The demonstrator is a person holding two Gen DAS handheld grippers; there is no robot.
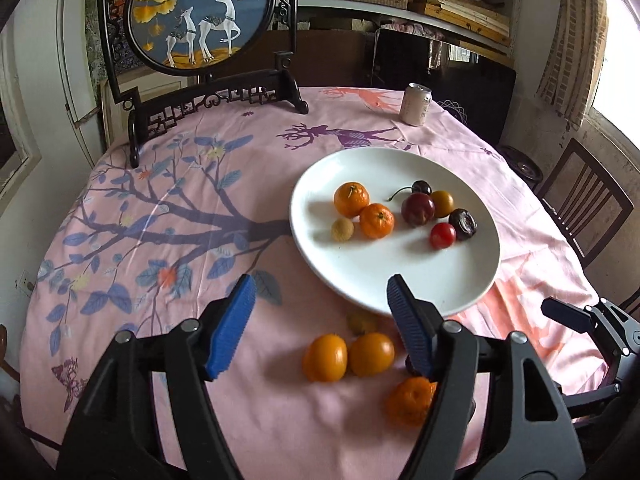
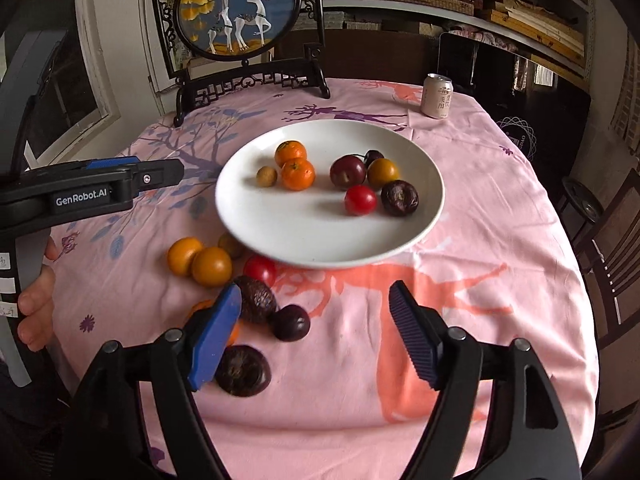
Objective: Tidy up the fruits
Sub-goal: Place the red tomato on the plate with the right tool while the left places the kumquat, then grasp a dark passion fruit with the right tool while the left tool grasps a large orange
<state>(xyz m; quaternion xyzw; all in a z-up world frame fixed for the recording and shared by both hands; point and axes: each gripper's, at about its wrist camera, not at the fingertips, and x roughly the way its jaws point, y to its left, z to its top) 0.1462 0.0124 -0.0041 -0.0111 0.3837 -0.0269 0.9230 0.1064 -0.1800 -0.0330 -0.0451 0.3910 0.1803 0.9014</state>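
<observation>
The left gripper (image 1: 320,324) hangs released over the surface (image 1: 168,208), its blue pads spread with nothing between them. Just past its fingertips, at 12 o'clock, lie two orange-yellow fruits (image 1: 348,356) touching side by side, with a small brownish fruit (image 1: 362,322) behind them at the near rim of the white plate (image 1: 360,264). A mandarin (image 1: 410,402) sits at about 4 o'clock from the pair, partly hidden behind the gripper's right finger.

The right gripper (image 2: 314,334) is likewise open and empty. The loose fruit lies to its left — a wrinkled dark fruit (image 2: 256,300) and a dark plum (image 2: 292,322) close to the left pad at roughly 10 o'clock from the gap's centre, and a flat dark fruit (image 2: 242,370) lower down, partly behind that pad. A red cherry tomato (image 2: 260,270) rests at the plate's near edge, at 11 o'clock.

On the plate, seen from the right wrist, two mandarins (image 2: 294,164) and a small tan fruit (image 2: 267,176) cluster at the left; a plum, a yellow fruit, a red tomato and a dark wrinkled fruit gather at the right, with a cherry behind.

A drink can (image 2: 437,96) stands at 1 o'clock — well apart from the plate. A hand (image 2: 36,304) holds the left gripper's handle at the left edge of the right wrist view.
</observation>
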